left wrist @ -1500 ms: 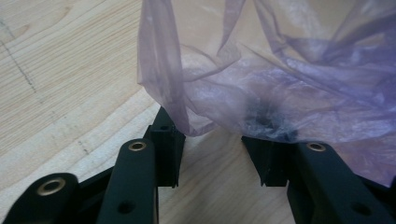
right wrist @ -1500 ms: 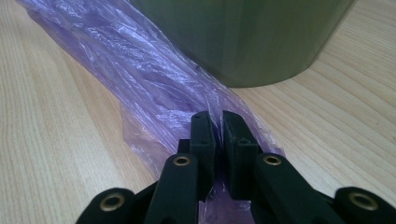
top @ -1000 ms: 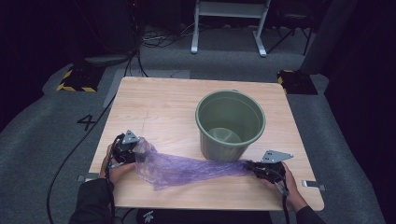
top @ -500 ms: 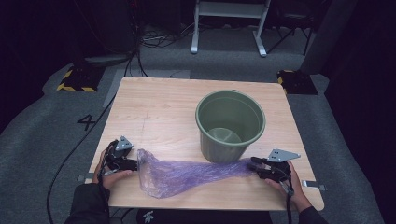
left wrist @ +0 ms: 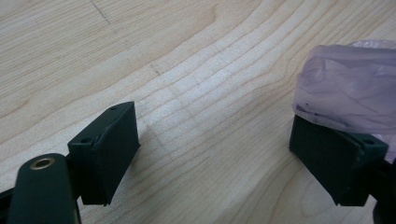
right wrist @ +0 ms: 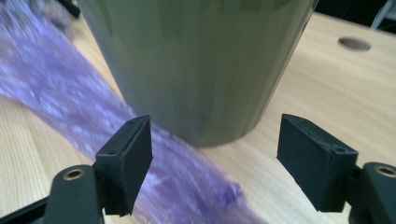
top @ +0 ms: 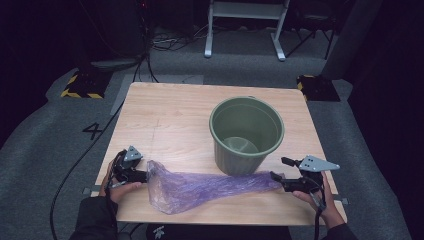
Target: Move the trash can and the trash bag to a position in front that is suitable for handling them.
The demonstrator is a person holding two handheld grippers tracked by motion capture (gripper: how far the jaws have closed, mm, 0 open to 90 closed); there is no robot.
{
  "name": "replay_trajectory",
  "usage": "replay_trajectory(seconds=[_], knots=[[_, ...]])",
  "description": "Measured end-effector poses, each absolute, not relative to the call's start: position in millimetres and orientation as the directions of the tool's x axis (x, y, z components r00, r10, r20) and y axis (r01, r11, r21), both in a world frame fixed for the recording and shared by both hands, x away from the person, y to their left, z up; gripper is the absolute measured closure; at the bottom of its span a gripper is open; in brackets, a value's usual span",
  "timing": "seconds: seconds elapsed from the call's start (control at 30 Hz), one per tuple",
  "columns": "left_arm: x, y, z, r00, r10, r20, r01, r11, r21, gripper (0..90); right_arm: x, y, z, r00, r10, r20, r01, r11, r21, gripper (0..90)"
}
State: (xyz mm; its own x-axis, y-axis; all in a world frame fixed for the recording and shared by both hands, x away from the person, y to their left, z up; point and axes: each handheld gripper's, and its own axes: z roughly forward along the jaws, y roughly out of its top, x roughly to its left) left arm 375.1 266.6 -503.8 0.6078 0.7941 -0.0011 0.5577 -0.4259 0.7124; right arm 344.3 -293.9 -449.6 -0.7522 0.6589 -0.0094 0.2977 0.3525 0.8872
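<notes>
So the purple bag (top: 200, 187) lay stretched left-right along the bench's (top: 165, 120) near edge, in front of the green bucket (top: 246, 132). Both jaws were spread wide: left gripper (top: 142, 176) at its crumpled mouth, film maybe draped on one jaw; right gripper (top: 278, 178) at the twisted tail.

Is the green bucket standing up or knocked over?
Standing up. The bucket sits on its bottom on the table, its round opening facing up, behind the purple bag.
</notes>
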Motion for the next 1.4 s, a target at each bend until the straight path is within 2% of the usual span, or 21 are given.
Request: replay_trajectory(seconds=[0.37,0.73,1.17,1.4], knots=[[375.4,265.7,-503.9,0.603,0.798,-0.003,0.561,-0.421,0.713,14.8,343.3,-290.4,-427.6,-0.735,0.677,-0.038,0.244,0.316,0.917,23.8],[376.5,262.6,-504.0,0.592,0.806,-0.003,0.567,-0.413,0.713,14.5,330.9,-280.2,-384.2,-0.759,0.647,-0.076,0.131,0.265,0.955,24.4],[379.9,256.2,-504.0,0.593,0.805,-0.006,0.568,-0.413,0.712,14.4,347.0,-262.6,-398.1,-0.744,0.666,-0.055,0.186,0.285,0.940,24.4],[380.3,255.6,-503.9,0.595,0.804,-0.006,0.568,-0.414,0.712,14.2,355.5,-248.6,-418.4,-0.712,0.702,-0.011,0.255,0.274,0.927,14.5]])
